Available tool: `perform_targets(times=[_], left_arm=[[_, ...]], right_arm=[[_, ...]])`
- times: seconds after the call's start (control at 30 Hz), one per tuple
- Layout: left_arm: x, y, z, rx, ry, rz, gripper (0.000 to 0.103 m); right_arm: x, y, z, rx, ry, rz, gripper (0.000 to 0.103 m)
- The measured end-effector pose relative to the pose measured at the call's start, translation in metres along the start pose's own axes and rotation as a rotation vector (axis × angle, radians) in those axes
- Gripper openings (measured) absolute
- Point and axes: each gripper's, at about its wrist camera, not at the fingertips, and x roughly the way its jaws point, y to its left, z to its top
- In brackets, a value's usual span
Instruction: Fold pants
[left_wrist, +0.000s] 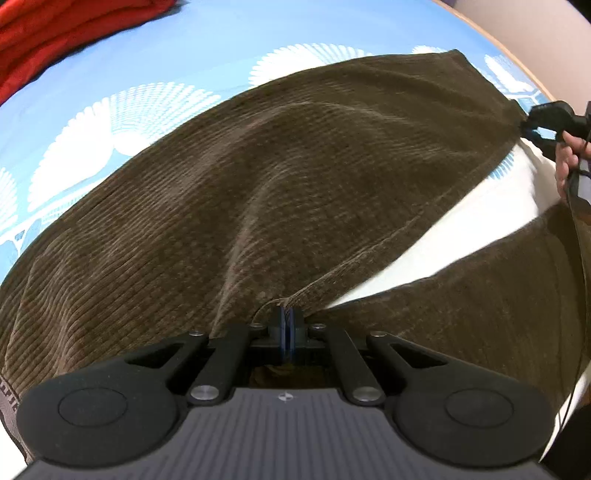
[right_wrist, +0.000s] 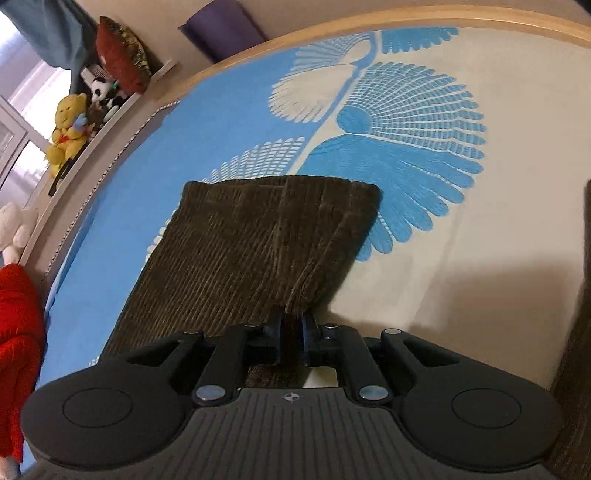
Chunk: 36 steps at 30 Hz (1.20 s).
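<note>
The brown ribbed pants (left_wrist: 258, 177) lay soft and bumpy on a bed sheet (left_wrist: 155, 55) of blue with white fan shapes. The left hand-held gripper (left_wrist: 287, 317) pinched their edge at 6 o'clock. The right hand-held gripper (right_wrist: 293, 325) pinched a pant leg. Red fuzzy cloth (left_wrist: 55, 33) sat at 10 o'clock.

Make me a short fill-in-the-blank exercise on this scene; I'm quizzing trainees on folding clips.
1. Both grippers are shut on the brown corduroy ____.
2. The left gripper pinches the fabric's ____.
3. The bedsheet is blue and ____.
4. The yellow toy bear sits on a ____, away from the right gripper.

Answers: pants; edge; white; shelf
</note>
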Motion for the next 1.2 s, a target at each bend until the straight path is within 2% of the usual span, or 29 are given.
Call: perform_targets(times=[0.1, 0.17, 0.23, 0.4, 0.5, 0.53, 0.6, 0.67, 0.73, 0.77, 0.83, 0.9, 0.93, 1.0, 1.07, 1.13, 1.2], left_arm=[[-0.004, 0.003, -0.002, 0.003, -0.010, -0.022, 0.002], [-0.010, 0.009, -0.003, 0.016, -0.014, -0.032, 0.002], [-0.008, 0.017, -0.003, 0.031, -0.005, -0.029, 0.000], [-0.017, 0.023, -0.009, 0.067, 0.018, -0.171, 0.002], [-0.045, 0.045, -0.009, 0.032, -0.051, -0.275, 0.013], [-0.058, 0.059, -0.009, -0.001, -0.089, -0.296, 0.018], [-0.083, 0.100, -0.012, -0.125, -0.182, -0.296, 0.029], [-0.098, 0.146, -0.021, -0.268, -0.246, -0.272, 0.033], [-0.107, 0.198, -0.036, -0.430, -0.289, -0.183, 0.042], [-0.109, 0.224, -0.046, -0.504, -0.294, -0.131, 0.044], [-0.106, 0.269, -0.069, -0.634, -0.285, -0.052, 0.055], [-0.099, 0.309, -0.094, -0.732, -0.256, -0.018, 0.060], [-0.095, 0.324, -0.103, -0.766, -0.243, -0.021, 0.060], [-0.082, 0.349, -0.127, -0.849, -0.208, -0.038, 0.060], [-0.066, 0.364, -0.145, -0.900, -0.166, -0.084, 0.060], [-0.053, 0.359, -0.147, -0.889, -0.154, -0.132, 0.060], [-0.045, 0.352, -0.144, -0.856, -0.161, -0.160, 0.060]], right_arm=[[-0.009, -0.002, 0.006, 0.012, -0.022, 0.021, 0.007], [-0.019, 0.001, 0.010, 0.013, -0.050, -0.012, 0.006], [-0.032, 0.006, 0.011, -0.002, -0.089, -0.095, 0.006], [-0.050, -0.019, -0.002, 0.114, -0.096, -0.369, 0.007], [-0.061, -0.024, -0.005, 0.116, -0.096, -0.420, 0.012], [-0.070, -0.018, -0.004, 0.090, -0.135, -0.446, 0.013], [-0.091, -0.003, -0.003, 0.034, -0.234, -0.500, 0.026], [-0.111, 0.009, -0.001, -0.001, -0.294, -0.456, 0.034], [-0.131, 0.025, 0.000, -0.038, -0.291, -0.344, 0.036], [-0.140, 0.034, 0.000, -0.061, -0.279, -0.277, 0.036], [-0.164, 0.053, -0.005, -0.130, -0.257, -0.134, 0.036], [-0.192, 0.072, -0.013, -0.216, -0.251, -0.007, 0.038], [-0.208, 0.081, -0.020, -0.265, -0.249, 0.054, 0.039], [-0.235, 0.094, -0.034, -0.343, -0.246, 0.141, 0.048], [-0.258, 0.098, -0.048, -0.388, -0.240, 0.215, 0.053], [-0.275, 0.094, -0.065, -0.407, -0.229, 0.252, 0.053], [-0.281, 0.086, -0.079, -0.414, -0.232, 0.243, 0.053]])
